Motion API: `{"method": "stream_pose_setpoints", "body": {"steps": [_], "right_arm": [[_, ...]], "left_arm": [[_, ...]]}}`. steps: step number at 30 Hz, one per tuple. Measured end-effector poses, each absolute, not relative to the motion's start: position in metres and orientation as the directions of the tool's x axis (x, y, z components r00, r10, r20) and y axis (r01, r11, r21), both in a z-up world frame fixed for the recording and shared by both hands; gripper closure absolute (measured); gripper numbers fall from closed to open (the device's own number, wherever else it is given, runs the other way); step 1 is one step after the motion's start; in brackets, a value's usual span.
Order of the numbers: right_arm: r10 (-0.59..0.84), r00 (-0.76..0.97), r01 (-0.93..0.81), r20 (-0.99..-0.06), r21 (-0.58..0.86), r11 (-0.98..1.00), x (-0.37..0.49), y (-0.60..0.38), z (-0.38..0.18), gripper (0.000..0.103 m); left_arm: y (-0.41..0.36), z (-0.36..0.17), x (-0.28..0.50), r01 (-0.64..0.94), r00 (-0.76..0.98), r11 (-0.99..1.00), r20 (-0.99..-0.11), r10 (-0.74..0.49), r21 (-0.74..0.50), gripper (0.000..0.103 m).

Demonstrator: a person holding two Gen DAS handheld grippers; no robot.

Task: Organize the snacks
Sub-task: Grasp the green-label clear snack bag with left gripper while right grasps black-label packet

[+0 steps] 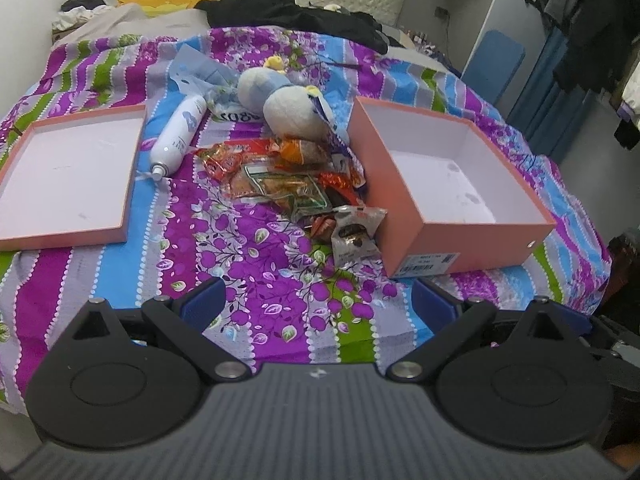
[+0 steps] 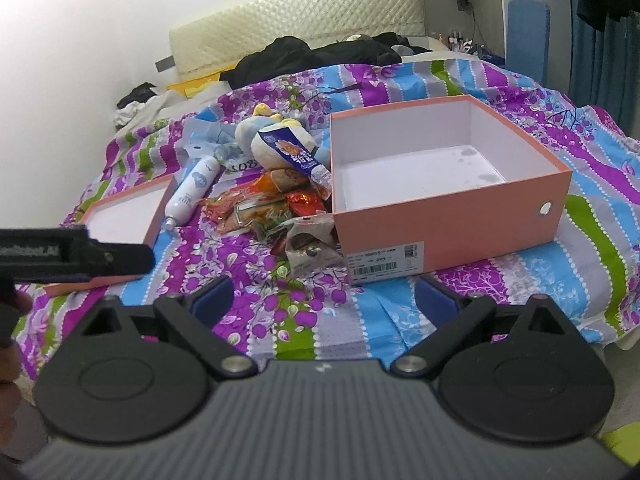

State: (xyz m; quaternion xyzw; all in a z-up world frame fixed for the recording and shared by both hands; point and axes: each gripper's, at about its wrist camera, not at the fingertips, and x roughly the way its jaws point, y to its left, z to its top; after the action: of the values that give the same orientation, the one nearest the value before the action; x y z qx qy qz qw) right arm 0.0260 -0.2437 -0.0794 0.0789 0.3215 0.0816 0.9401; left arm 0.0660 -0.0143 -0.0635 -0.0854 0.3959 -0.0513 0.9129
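Everything sits on a bed under a thin cotton-looking bedsheet [image 1: 248, 248] with purple, blue, green and grey floral stripes. The snack pile [image 1: 288, 184] is a heap of crinkly plastic wrappers, mostly orange, red and clear, lying between 2 pieces of a salmon-pink cardboard shoebox. The deep box [image 1: 452, 184] is on the right, square-cornered, white inside and empty, with a barcode label on its near end. The shallow lid [image 1: 68, 176] lies upside down on the left. One clear packet with something dark brown in it [image 1: 354, 232] leans right against the box's near corner.

Behind the snacks there's a soft round plush toy [image 1: 280, 100], grey-white with yellow bits, and a smooth white spray bottle [image 1: 178, 136] lying on its side just beside the lid.

The left gripper [image 1: 316, 304] has its blue-padded fingers spread wide apart, holding nothing, hovering over bare sheet well short of the pile. The right gripper [image 2: 324, 300] is just as wide apart and empty, with the labelled end of the box near its right finger.

The right wrist view shows a blue snack pouch [image 2: 296, 152] draped over the plush, plus the left gripper's black body poking in at the left edge. The left wrist view shows the whole lid.
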Motion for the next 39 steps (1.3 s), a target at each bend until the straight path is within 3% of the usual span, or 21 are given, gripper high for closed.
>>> {"method": "stream_pose_setpoints", "body": {"steps": [4,8,10,26,31,39], "right_arm": [[0.184,0.795,-0.093,-0.578,0.184,0.979,0.026,-0.238,-0.091,0.009],[0.165,0.802,-0.101,-0.574,0.141,0.985,0.03,-0.23,-0.102,0.023],[0.165,0.807,-0.108,-0.566,0.133,0.985,0.033,-0.227,-0.106,0.025],[0.168,0.876,-0.205,-0.453,-0.033,0.978,0.063,-0.172,-0.136,0.029],[0.171,0.877,-0.228,-0.45,-0.076,0.971,0.083,-0.153,-0.149,0.031],[0.115,0.865,-0.245,-0.488,-0.213,0.946,0.119,-0.125,-0.181,0.037]], "left_arm": [[-0.012,-0.078,0.077,0.032,0.67,0.98,-0.724,-0.166,-0.195,0.002],[-0.01,-0.091,0.087,0.033,0.673,0.981,-0.722,-0.162,-0.189,0.002],[-0.007,-0.097,0.093,0.014,0.674,0.982,-0.724,-0.148,-0.188,0.002],[0.035,-0.147,0.163,-0.036,0.662,0.94,-0.712,-0.232,-0.34,0.004],[0.044,-0.165,0.192,-0.054,0.646,0.89,-0.695,-0.314,-0.452,0.007],[0.051,-0.198,0.251,-0.08,0.619,0.866,-0.705,-0.346,-0.495,0.016]]}}
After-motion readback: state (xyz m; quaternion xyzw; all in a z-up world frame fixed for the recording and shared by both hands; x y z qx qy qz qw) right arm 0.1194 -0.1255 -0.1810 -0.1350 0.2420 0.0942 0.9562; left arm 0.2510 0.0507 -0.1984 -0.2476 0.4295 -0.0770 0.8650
